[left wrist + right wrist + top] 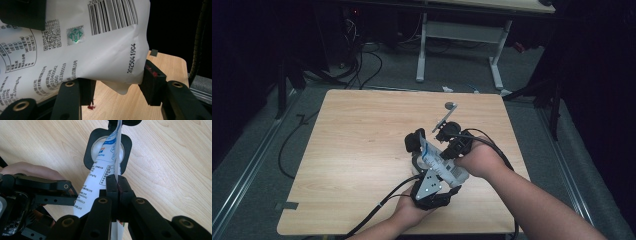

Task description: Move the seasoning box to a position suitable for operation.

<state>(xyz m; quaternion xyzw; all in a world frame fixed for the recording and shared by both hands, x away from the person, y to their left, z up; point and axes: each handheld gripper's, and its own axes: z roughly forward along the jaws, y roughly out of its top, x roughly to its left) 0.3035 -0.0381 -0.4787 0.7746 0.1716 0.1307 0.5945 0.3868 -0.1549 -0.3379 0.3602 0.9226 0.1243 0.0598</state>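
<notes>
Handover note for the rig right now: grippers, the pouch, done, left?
Right gripper: shut on the thin edge of the white printed pouch.
Left gripper: jaws astride the pouch's lower corner, touching it on both sides; a firm clamp cannot be told.
Pouch held up between both grippers, tilted, its far end at a black-rimmed round container on the wooden table.
Done: pouch lifted and gripped.
Left: probably emptying it into the container; whether it is open is unclear.
</notes>
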